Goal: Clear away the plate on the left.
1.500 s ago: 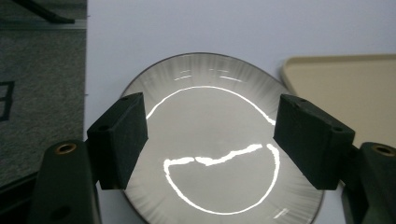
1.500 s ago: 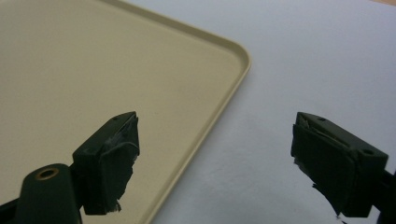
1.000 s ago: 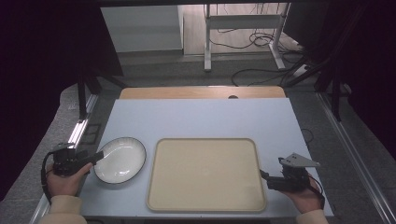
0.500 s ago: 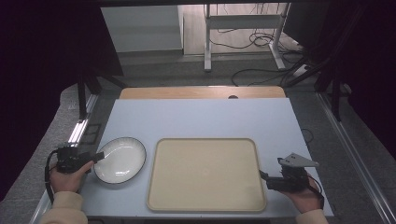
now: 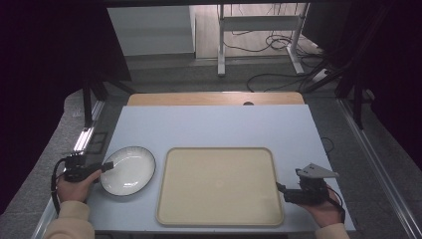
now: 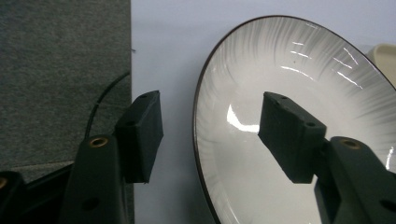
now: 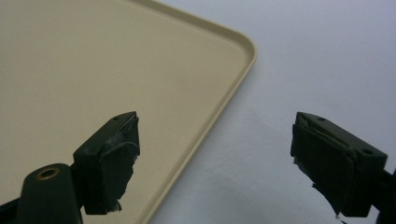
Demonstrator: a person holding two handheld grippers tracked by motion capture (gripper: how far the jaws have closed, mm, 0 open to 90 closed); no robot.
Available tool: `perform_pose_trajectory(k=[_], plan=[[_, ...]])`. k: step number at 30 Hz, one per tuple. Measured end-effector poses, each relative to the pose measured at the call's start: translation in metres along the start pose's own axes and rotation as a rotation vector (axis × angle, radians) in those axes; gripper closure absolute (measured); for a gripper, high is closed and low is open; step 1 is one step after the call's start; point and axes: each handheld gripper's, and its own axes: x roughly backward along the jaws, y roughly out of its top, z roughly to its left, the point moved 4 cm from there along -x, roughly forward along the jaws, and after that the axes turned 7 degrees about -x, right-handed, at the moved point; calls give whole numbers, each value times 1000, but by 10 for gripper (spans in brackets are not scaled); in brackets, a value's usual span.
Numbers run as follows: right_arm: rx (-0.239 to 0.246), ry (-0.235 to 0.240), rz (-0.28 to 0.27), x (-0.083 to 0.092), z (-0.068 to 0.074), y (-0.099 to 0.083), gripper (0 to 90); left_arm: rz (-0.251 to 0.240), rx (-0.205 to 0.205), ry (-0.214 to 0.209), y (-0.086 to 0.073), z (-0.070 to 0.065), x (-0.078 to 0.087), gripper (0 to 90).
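A white plate (image 5: pixel 128 171) with a dark rim lies on the pale blue table (image 5: pixel 214 127), left of a beige tray (image 5: pixel 219 184). My left gripper (image 5: pixel 105 167) is open at the plate's left edge. In the left gripper view, the left gripper (image 6: pixel 210 107) straddles the rim, one jaw over the plate (image 6: pixel 280 60) and the other outside it over the table. My right gripper (image 5: pixel 281 189) is open at the tray's right edge. In the right gripper view, the right gripper (image 7: pixel 215 126) spans the rim of the tray (image 7: pixel 93 60) and holds nothing.
A wooden strip (image 5: pixel 214 98) runs along the table's far edge. Beyond it are a metal stand (image 5: pixel 259 30) and cables (image 5: pixel 278 74) on the floor. Grey carpet (image 6: pixel 60 70) lies just past the table's left edge.
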Motion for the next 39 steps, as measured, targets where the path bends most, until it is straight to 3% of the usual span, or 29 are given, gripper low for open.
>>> perform_pose_trajectory(k=[7,11,18,25,32,39], plan=[[0,0,3,0,0,0,162,17,8,-51,0,-5,-2,438],[0,-1,4,0,0,-1,162,35,1,-62,-1,-6,-6,460],[2,-4,7,-1,0,-1,162,33,27,-83,-3,-5,-7,486],[7,-8,13,-2,0,-1,162,60,14,-68,-5,-4,-11,536],[9,-11,14,-3,0,-1,162,64,27,-36,-5,-3,-11,624],[12,-14,20,-4,0,-1,162,61,43,-52,-5,1,-9,704]])
